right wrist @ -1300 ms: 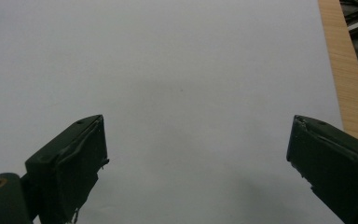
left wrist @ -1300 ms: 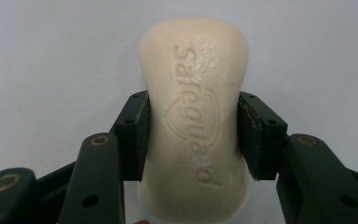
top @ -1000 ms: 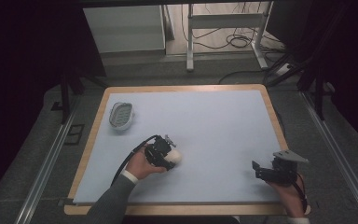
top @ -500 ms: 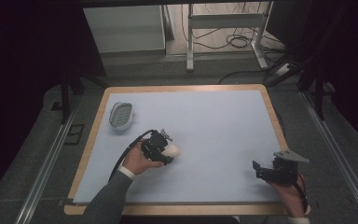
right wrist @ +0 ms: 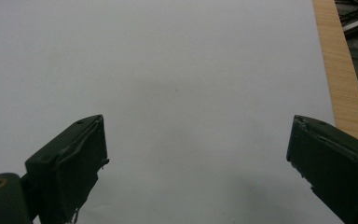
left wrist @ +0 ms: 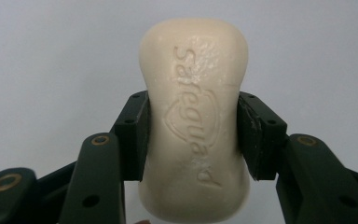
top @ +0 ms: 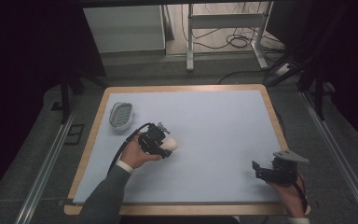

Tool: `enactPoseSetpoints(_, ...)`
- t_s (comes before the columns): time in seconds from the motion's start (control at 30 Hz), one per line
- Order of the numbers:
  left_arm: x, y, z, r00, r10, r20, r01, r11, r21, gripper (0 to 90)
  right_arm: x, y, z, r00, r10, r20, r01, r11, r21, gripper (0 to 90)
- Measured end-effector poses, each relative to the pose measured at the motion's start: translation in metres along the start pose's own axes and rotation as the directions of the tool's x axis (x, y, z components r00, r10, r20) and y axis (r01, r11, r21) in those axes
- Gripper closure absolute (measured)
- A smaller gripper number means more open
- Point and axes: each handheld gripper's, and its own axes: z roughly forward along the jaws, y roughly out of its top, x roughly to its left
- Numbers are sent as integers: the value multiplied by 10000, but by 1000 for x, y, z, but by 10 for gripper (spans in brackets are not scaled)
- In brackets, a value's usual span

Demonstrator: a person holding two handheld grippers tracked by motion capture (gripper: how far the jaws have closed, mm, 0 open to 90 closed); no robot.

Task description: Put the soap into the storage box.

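Squeezing soap bar point(left wrist: 195, 126) tight, left hand-held gripper point(top: 161, 142) sits above tabletop point(top: 214, 121), near soap dish point(top: 121, 115); right hand-held gripper point(right wrist: 196, 163) wide open, holding nothing, near front right corner.

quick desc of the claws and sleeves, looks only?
Both claws are black with two blocky jaws showing brass-coloured pivot rivets. The left claw trails a black cable; its arm wears a grey sleeve. The right claw carries a grey three-cornered plate.

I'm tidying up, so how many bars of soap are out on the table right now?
1. The soap is clamped in the left gripper, left of the table's middle, near the soap dish. I cannot tell whether the dish holds more.
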Motion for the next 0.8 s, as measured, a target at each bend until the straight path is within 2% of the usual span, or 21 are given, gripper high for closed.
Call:
enactPoseSetpoints(0.23, 2, 4, -7, 10000, -55, -41, 55, 9998, -194, 495, 1, 0, -1, 10000, -28, -32, 28, 10000, -3, 47)
enactPoseSetpoints(0.6, 17, 4, -11, 9992, -384, -115, 382, 9991, -172, 495, 0, 0, 0, 10000, 2, 6, -2, 10000, 0, 47)
enactPoseSetpoints(0.8, 23, 5, -16, 9985, -527, -167, 521, 9980, -352, 496, 1, 0, 1, 10000, -18, -8, 18, 10000, 37, 47)
